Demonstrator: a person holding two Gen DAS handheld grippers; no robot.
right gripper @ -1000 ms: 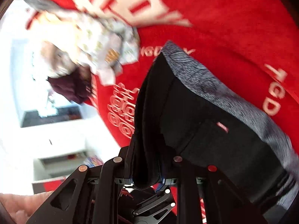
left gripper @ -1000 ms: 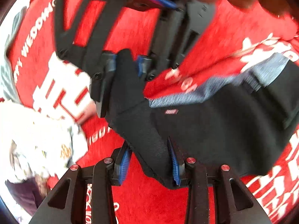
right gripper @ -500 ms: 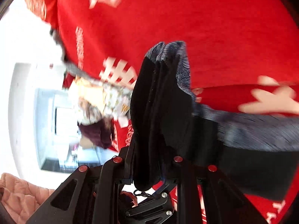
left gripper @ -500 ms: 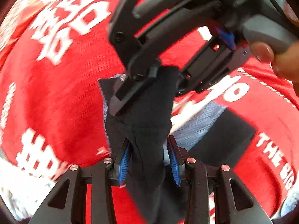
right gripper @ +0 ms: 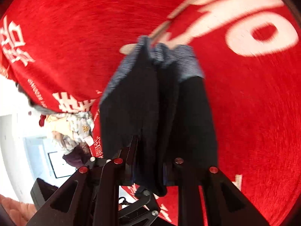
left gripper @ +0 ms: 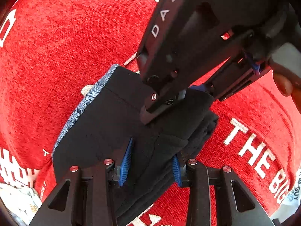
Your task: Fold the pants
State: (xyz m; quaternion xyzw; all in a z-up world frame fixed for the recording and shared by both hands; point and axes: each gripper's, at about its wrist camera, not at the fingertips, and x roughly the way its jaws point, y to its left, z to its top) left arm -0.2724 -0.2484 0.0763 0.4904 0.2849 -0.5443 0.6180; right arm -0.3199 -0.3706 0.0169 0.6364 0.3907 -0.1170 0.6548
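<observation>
Clearly, the pants (left gripper: pixel 105 124) are black with a grey-blue patterned waistband (left gripper: pixel 79 111), and they are gathered into a thick bundle of several layers. The bundle is held between the two grippers above a red cloth (left gripper: pixel 65 37) that has large white letters and signs printed on it. I cannot tell if the lower part of the bundle touches this cloth. The left hand-held gripper (left gripper: pixel 150 164) is clamped on the pants: its blue pads (left gripper: pixel 126 162) press on a fold of black fabric from both sides, and the fabric fills the space between them. The right hand-held gripper (left gripper: pixel 169 101) comes in from the upper right of the left wrist view and is clamped on the far edge of the same bundle, very near to the left one. White letters "DAS" are on its black body, and fingers (left gripper: pixel 284 82) of a person hold its handle at the right edge. From the right wrist view the pants (right gripper: pixel 160 113) hang as upright folds between the fingers of the right hand-held gripper (right gripper: pixel 148 171), with the waistband (right gripper: pixel 169 60) at the far end of the folds. This view is blurred. At its left side, past the edge of the red cloth (right gripper: pixel 244 113), lies a pile of light patterned clothes (right gripper: pixel 75 126) with a dark red piece among them, and behind it is a bright white room.
</observation>
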